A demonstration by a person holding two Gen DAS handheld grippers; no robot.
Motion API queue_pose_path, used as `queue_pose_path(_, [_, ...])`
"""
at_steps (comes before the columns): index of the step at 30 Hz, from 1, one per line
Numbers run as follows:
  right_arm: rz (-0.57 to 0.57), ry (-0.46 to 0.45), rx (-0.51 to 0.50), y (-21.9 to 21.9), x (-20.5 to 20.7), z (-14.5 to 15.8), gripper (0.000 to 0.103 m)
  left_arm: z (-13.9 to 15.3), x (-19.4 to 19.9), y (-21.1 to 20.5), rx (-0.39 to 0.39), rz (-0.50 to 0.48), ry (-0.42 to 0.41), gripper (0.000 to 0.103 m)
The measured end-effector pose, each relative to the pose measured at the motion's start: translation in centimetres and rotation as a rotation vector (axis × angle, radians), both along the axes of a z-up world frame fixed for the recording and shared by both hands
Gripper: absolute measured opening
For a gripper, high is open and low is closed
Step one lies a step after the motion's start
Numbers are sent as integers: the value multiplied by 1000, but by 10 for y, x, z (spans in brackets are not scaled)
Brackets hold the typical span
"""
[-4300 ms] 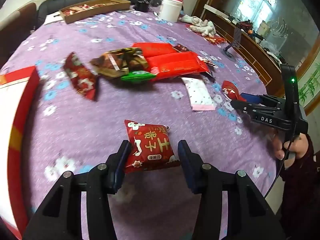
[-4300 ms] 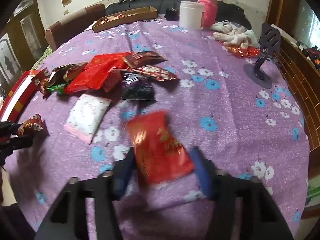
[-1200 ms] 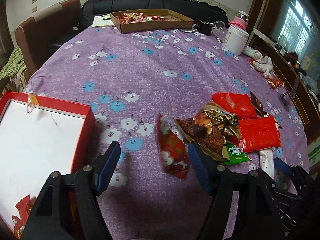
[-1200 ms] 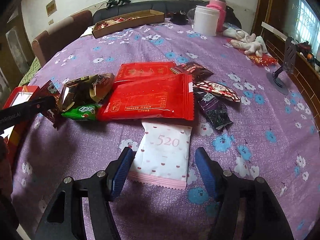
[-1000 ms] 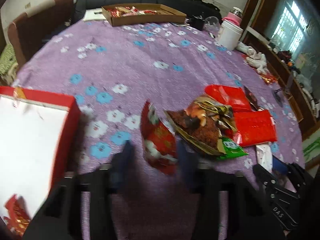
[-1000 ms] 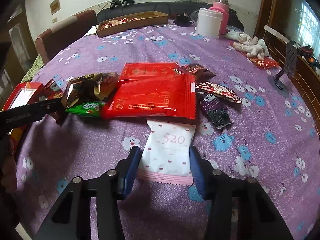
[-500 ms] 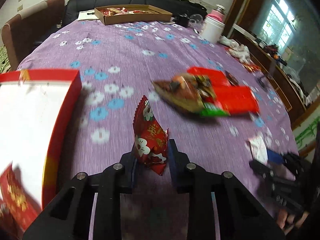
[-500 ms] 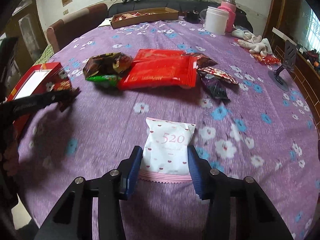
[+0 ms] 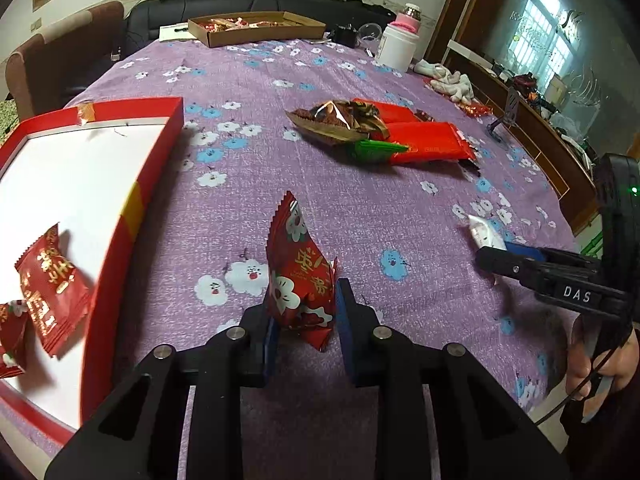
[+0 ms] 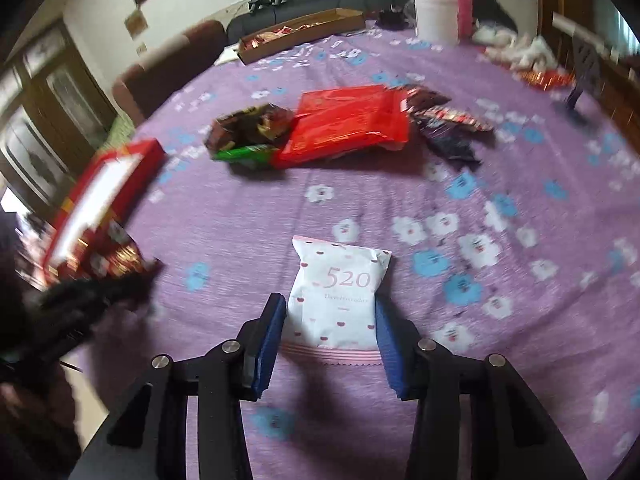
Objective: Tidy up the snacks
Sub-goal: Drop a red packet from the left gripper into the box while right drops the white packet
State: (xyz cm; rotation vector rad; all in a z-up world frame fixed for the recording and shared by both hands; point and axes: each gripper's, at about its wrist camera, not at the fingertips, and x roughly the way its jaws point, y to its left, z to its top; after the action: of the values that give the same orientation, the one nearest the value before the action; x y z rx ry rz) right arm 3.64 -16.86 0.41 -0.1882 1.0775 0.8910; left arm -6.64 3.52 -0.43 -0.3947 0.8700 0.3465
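My left gripper [image 9: 306, 308] is shut on a red flower-print snack packet [image 9: 300, 272], which stands upright just right of the red box [image 9: 140, 200]. Two similar red packets [image 9: 52, 276] lie on the box's white floor. My right gripper [image 10: 328, 312] is shut on a white "520" packet [image 10: 340, 280], its pads pressing on both sides, above the purple cloth. In the left wrist view the right gripper [image 9: 492, 252] comes in from the right with the white packet [image 9: 484, 234]. The remaining pile holds a brown bag [image 9: 336, 120], a green packet [image 9: 376, 148] and red packs [image 10: 348, 124].
A cardboard tray [image 9: 256, 28] of snacks sits at the far edge, with a white jar [image 9: 398, 50] to its right. A black stand [image 9: 508, 112] and a white cloth [image 9: 448, 80] lie at the right rim. Dark packets [image 10: 448, 136] flank the pile. A hand [image 9: 600, 360] holds the right gripper.
The left gripper closed on the red packet, lifted it out of the pile and carried it beside the red box. The right gripper drew the white packet back from the pile and swung left.
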Motion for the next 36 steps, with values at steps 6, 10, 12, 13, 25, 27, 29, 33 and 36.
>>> queue_pose_path(6, [17, 101, 86, -2, -1, 5, 45, 7, -11, -5, -3, -20, -33, 23])
queue_pose_path(10, [35, 133, 107, 4, -3, 8, 45, 16, -21, -3, -8, -15, -60, 23])
queue_pose_path(12, [45, 133, 110, 10, -6, 9, 45, 21, -28, -2, 5, -6, -72, 23])
queue_pose_path(13, [57, 140, 114, 15, -8, 10, 45, 25, -33, -1, 11, 0, -80, 23])
queue_pose_path(25, [279, 114, 163, 131, -54, 43, 45, 49, -101, 54, 66, 198, -141, 23])
queue_pose_path(27, [324, 103, 174, 156, -66, 49, 45, 52, -112, 68, 79, 241, -143, 23])
queue_pose_path(29, [360, 97, 180, 179, -78, 52, 45, 53, -124, 85, 81, 288, -148, 23])
queue_pose_path(33, [420, 83, 173, 220, -99, 52, 45, 52, -140, 107, 85, 344, -146, 23])
queue_pose_path(36, [456, 69, 170, 242, -111, 51, 45, 47, -146, 116, 86, 365, -131, 23])
